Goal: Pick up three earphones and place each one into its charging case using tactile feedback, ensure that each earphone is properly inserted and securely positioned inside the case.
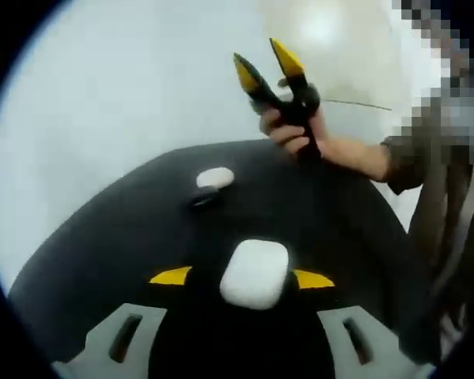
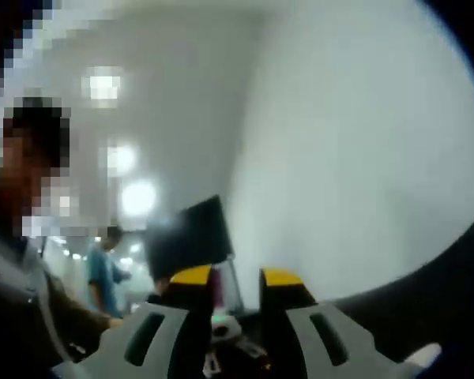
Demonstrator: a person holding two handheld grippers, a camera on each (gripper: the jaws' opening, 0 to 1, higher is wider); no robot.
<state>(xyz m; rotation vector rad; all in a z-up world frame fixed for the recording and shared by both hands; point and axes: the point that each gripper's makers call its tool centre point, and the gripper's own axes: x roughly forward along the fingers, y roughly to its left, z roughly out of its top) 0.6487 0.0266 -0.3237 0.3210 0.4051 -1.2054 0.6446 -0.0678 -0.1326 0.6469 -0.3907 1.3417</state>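
A closed white charging case (image 1: 253,273) sits between the yellow fingertips (image 1: 171,275) of my left gripper (image 1: 242,278), which is shut on it just above the black table (image 1: 103,237). Farther back lies a second white case (image 1: 215,178) with a small dark piece (image 1: 204,200) in front of it. A hand holds my right gripper (image 1: 267,65) raised above the table's far edge, its tips slightly apart. In the right gripper view, that gripper (image 2: 235,278) points up and away from the table, a narrow gap between its jaws with nothing held.
A pale wall and ceiling lights (image 2: 138,196) lie beyond the table. A dark screen (image 2: 189,237) and a person in blue (image 2: 103,276) stand in the distance. A sleeve (image 1: 415,158) shows at the right. A white object (image 2: 426,355) rests on the black table edge.
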